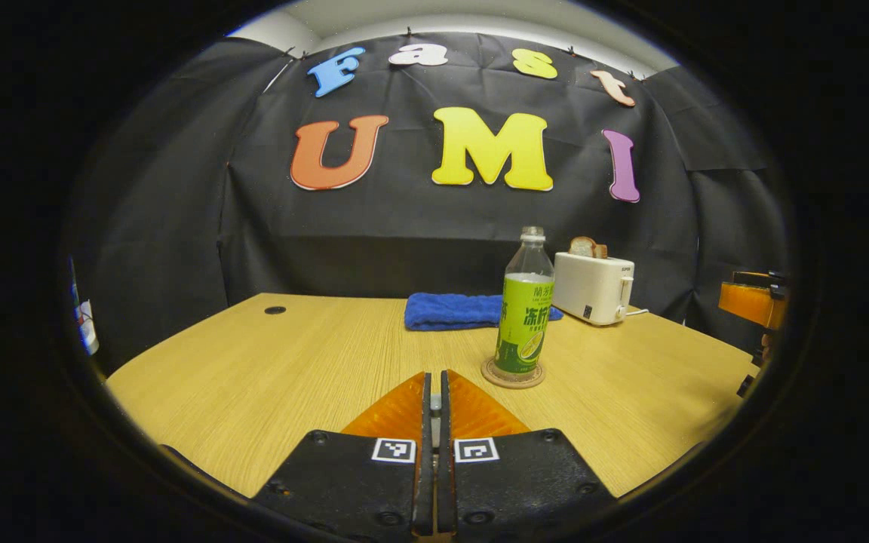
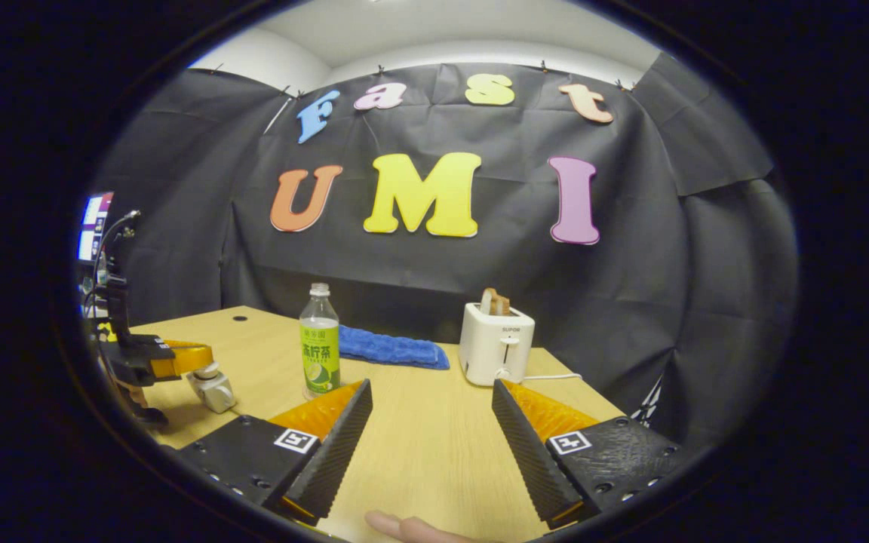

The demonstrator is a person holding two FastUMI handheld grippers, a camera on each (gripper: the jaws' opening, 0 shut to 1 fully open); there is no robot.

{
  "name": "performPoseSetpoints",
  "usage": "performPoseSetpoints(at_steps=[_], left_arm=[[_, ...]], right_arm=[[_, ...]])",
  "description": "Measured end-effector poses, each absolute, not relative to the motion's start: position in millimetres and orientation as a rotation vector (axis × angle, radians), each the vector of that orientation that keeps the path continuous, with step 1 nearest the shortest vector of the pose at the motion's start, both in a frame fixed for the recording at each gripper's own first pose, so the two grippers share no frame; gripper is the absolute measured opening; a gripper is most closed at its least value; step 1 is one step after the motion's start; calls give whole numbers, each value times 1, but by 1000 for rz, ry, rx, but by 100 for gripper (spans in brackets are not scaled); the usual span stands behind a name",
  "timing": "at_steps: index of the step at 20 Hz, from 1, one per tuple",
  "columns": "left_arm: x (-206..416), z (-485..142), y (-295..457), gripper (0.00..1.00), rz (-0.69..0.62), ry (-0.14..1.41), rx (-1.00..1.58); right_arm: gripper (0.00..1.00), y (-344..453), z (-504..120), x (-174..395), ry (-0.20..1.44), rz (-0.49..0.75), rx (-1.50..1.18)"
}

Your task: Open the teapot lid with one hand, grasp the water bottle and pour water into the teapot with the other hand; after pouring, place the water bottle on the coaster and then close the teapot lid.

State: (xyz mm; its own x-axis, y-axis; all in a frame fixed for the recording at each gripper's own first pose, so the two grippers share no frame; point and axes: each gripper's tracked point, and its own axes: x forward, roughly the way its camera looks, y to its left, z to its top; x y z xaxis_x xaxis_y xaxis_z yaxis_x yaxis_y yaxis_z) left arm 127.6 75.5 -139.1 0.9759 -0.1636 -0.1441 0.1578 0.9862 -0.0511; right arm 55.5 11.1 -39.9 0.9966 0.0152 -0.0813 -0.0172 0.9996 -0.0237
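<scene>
On table, mid: bottle (image 1: 524,309) upright on coaster (image 1: 513,375), cap on.
Behind bottle: blue towel (image 1: 449,311), touching/overlapping in left gripper view; white toaster (image 1: 594,286) w/ bread to its right.
Left gripper (image 1: 435,392): fingers clenched together, nothing between, pointing just left of bottle.
Right gripper (image 2: 430,411): fingers spread wide, bare table (image 2: 419,437) between; toaster (image 2: 496,343) ahead.
Fingertip (image 2: 397,526): at bottom edge, right gripper view.

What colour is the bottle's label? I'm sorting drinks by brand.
Bright green with white characters, on the water bottle; clearest in the left gripper view.
</scene>
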Motion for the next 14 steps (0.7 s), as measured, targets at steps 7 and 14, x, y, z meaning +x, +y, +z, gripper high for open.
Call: performPoseSetpoints(at_steps=[7, 14], left_arm=[[127, -145, 78, 5, -131, 147, 5], [121, -147, 61, 18, -171, 184, -43]], right_arm=[[97, 10, -43, 53, 94, 13, -29], [95, 13, -36, 28, 86, 14, -13]])
